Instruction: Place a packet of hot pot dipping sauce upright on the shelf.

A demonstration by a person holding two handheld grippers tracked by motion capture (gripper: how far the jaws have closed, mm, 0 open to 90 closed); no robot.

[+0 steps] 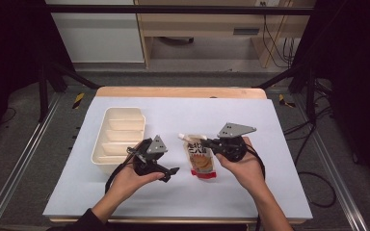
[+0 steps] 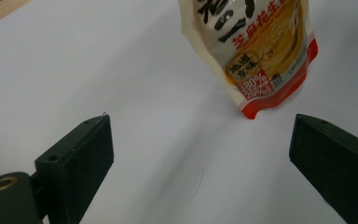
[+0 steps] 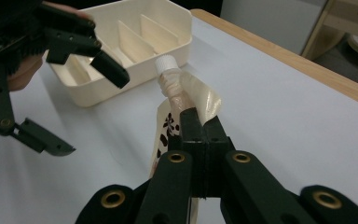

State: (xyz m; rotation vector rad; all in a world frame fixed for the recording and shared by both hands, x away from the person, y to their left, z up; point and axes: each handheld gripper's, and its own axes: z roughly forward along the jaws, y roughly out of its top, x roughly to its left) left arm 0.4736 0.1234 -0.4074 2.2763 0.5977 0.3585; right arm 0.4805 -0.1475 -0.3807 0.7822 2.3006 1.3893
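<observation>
A cream and red sauce pouch [image 1: 200,162] with a white screw cap hangs over the white table. My right gripper [image 1: 208,143] is shut on its top corner just below the cap; in the right gripper view the black jaws [image 3: 200,126] pinch the crumpled pouch [image 3: 204,99]. My left gripper [image 1: 169,173] stands open to the left of the pouch's lower end. In the left gripper view its jaws [image 2: 200,135] are wide apart with bare table between them, and the pouch's red bottom edge [image 2: 261,51] hangs just beyond them. The left gripper [image 3: 81,107] is also seen open in the right gripper view.
A cream tray [image 1: 107,126] with several divided compartments sits on the table's left half, close behind the left hand; its rim [image 3: 179,16] is seen past the pouch's cap. The table's wooden far edge [image 1: 180,91] runs across the back.
</observation>
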